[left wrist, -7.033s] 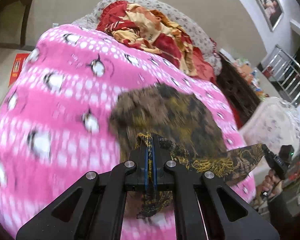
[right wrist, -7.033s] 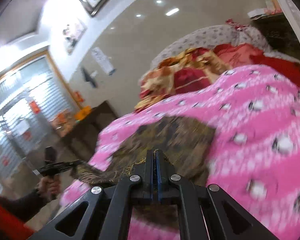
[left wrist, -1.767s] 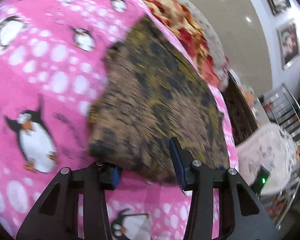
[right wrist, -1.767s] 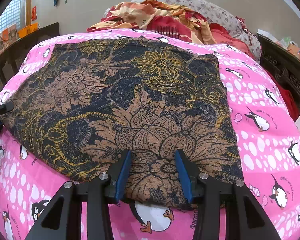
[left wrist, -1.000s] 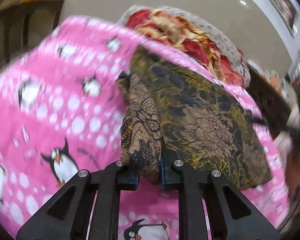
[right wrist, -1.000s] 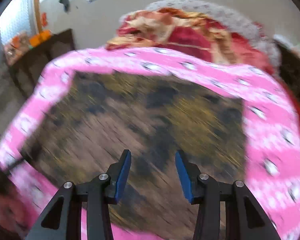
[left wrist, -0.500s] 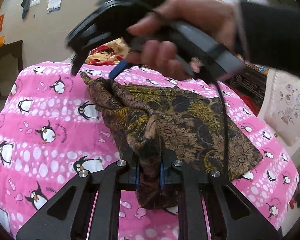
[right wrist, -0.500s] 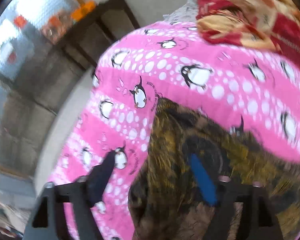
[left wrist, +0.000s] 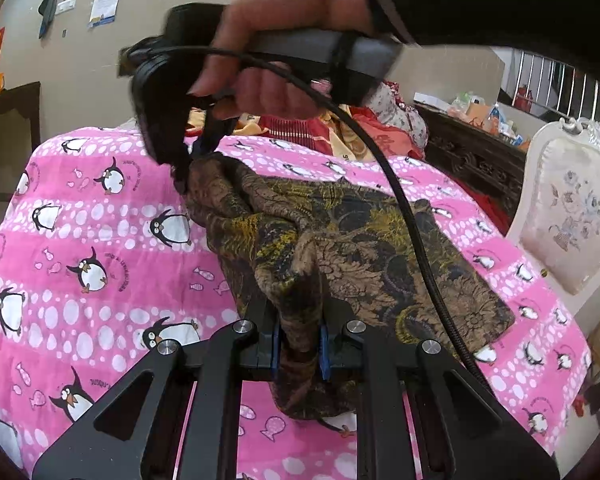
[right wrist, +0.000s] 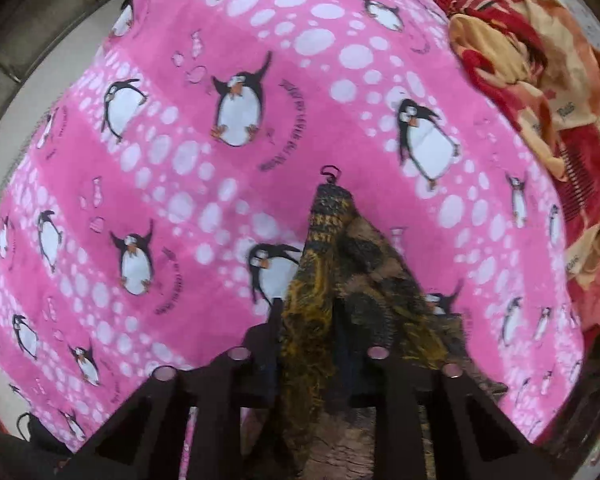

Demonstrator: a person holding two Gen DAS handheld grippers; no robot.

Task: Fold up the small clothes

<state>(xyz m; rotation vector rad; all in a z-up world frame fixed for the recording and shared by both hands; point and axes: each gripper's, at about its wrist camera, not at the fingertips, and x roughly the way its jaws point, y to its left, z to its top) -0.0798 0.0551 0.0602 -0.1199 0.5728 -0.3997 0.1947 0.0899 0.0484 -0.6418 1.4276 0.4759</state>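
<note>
A brown, black and gold floral cloth [left wrist: 364, 248] lies on a pink penguin-print blanket [left wrist: 80, 248]. My left gripper [left wrist: 298, 344] is shut on the cloth's near left corner, which bunches up between the pads. My right gripper [left wrist: 188, 168], held by a hand, reaches across the left wrist view and pinches the cloth's far left corner. In the right wrist view the right gripper [right wrist: 306, 344] is shut on a peak of the cloth [right wrist: 340, 248], lifted above the blanket [right wrist: 180, 160]. The cloth's left edge is raised between both grippers; its right half lies flat.
A red and cream bundle of bedding [left wrist: 352, 132] [right wrist: 548, 92] lies at the head of the bed. A dark carved sideboard [left wrist: 476, 156] and a white upholstered chair [left wrist: 568, 216] stand to the right. The right gripper's black cable [left wrist: 416, 240] hangs across the cloth.
My right gripper has moved from the near edge across to the far left corner and shut on it. My left gripper shut on the near left corner and lifted it.
</note>
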